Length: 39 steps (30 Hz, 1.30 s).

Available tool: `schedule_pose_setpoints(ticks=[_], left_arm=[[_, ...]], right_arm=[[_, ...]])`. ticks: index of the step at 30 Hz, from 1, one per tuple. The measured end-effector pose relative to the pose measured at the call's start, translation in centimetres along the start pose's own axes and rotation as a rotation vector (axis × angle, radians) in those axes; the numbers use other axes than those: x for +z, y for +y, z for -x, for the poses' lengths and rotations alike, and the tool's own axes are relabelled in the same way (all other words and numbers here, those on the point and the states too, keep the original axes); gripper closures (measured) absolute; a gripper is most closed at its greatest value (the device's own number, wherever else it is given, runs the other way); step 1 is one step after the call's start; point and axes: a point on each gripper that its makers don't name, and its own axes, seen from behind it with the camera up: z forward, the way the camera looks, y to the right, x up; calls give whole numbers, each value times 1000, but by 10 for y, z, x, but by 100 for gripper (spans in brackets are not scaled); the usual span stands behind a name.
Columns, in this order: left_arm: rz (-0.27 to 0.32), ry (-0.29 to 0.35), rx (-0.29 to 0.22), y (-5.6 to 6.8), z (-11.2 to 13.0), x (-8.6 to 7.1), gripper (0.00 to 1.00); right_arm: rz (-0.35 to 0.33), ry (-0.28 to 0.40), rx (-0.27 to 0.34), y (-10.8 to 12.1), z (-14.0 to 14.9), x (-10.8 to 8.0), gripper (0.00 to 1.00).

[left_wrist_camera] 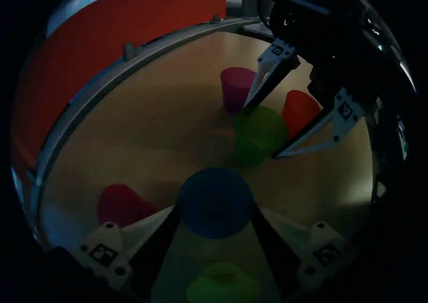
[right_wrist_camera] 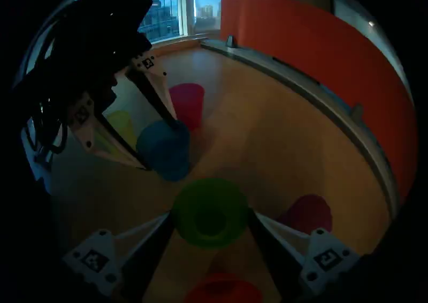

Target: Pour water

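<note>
A dim room: a pale wooden table (left_wrist_camera: 160,126) edged by a grey rail (left_wrist_camera: 107,83), an orange partition (left_wrist_camera: 123,30) behind it and a window (right_wrist_camera: 166,14) at the far end. The left gripper (left_wrist_camera: 214,209) is partly open, with both fingers pressed against the sides of a blue cup (left_wrist_camera: 215,196). The right gripper (right_wrist_camera: 210,213) is open about as wide and clamps a green cup (right_wrist_camera: 209,217), whose mouth faces its camera; the light is too low to tell if there is water in either. The two held cups are near each other over the middle of the table. Around them stand a magenta cup (left_wrist_camera: 237,86), an orange cup (left_wrist_camera: 299,110), a red cup (left_wrist_camera: 120,204) and a yellow-green cup (right_wrist_camera: 122,123). Bare wood lies open toward the rail.
</note>
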Motion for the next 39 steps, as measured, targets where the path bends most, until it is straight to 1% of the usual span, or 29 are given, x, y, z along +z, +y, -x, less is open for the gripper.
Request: schedule_pose_setpoints(ticks=[5,9,14,17,29,39], left_arm=[[0,-1,-8,1,0,1,12],[-3,1,-13,0,-1,1,12],[-2,0,-31,2,-1,2,12],[1,2,-38,2,-1,1,12],[0,15,-39,2,-1,1,12],[7,23,-44,6,1,-4,13]], right_arm=[[-2,-5,1,-1,1,2,1],[-1,-5,3,-1,2,4,6],[-3,-1,13,-1,1,5,8],[-5,0,13,-1,1,5,8],[0,8,8,0,1,5,9],[1,29,7,-1,-6,0,9]])
